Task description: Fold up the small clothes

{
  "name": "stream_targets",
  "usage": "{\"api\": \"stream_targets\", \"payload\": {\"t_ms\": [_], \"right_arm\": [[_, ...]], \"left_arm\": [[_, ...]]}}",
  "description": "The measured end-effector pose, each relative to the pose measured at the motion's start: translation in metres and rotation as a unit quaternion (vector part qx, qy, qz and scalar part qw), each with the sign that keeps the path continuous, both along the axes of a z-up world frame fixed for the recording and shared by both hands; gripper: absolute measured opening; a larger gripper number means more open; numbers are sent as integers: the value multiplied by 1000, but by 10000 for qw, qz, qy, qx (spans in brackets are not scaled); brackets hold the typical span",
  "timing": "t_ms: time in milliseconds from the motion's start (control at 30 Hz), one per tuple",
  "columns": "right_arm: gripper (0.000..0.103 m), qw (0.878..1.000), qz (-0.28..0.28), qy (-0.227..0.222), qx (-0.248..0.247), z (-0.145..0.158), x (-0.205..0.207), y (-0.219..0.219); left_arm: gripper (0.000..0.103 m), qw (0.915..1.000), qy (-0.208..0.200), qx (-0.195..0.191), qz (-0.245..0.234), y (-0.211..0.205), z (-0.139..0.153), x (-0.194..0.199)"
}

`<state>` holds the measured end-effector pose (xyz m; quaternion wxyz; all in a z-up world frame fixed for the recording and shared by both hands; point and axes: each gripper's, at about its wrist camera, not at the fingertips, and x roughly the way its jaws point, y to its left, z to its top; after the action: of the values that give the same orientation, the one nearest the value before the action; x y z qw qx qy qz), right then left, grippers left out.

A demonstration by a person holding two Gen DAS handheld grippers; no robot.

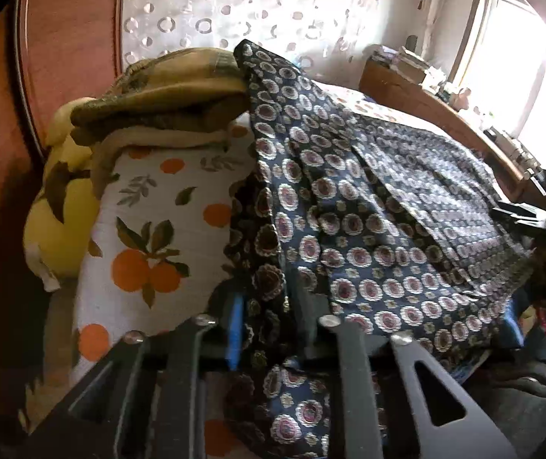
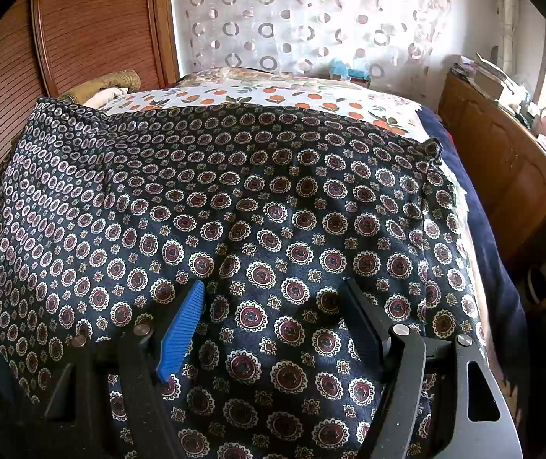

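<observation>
The left tongs [image 1: 269, 325] pinch the dark patterned cloth [image 2: 273, 210] on the bed [image 1: 150, 199]. The right tongs [image 2: 273, 306] hang open above it. Next, grab and fold.

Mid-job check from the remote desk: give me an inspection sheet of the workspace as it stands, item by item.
Surface: bed with an orange-print sheet.
Job's things: navy medallion-print garment spread over the sheet, one edge lifted.
Clutter: folded olive-brown clothes stacked at the far end; yellow cushion beside the bed.
Grippers: left gripper shut on the garment's edge; right gripper open, its jaws standing apart over the cloth, pinching nothing.
Cables: nothing seen.
Surroundings: wooden wardrobe, circle-pattern curtain, wooden desk with small items by the window.
</observation>
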<state>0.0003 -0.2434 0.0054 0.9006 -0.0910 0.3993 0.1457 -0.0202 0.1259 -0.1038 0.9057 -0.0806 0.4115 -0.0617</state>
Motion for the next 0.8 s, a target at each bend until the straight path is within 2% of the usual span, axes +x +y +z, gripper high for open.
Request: {"api": "stream_targets", "payload": {"t_ms": [67, 167, 333, 467, 633, 800], "right_arm": [[74, 10000, 1, -1, -1, 0, 0, 0], [74, 10000, 3, 1, 1, 0, 0, 0], [74, 10000, -6, 1, 1, 0, -1, 0], [74, 10000, -25, 1, 10, 0, -1, 0], [74, 9998, -138, -24, 164, 3, -1, -6], [74, 9987, -284, -319, 284, 20, -22, -24]], "left_arm": [[5, 9999, -13, -86, -77, -3, 0, -1], [3, 9994, -337, 42, 48, -10, 16, -4], [3, 9935, -1098, -18, -296, -38, 72, -4], [3, 9860, -1500, -59, -728, -68, 103, 0], [3, 9771, -1739, -135, -1217, -105, 125, 17], [3, 9678, -1861, -168, -1686, -148, 143, 41]]}}
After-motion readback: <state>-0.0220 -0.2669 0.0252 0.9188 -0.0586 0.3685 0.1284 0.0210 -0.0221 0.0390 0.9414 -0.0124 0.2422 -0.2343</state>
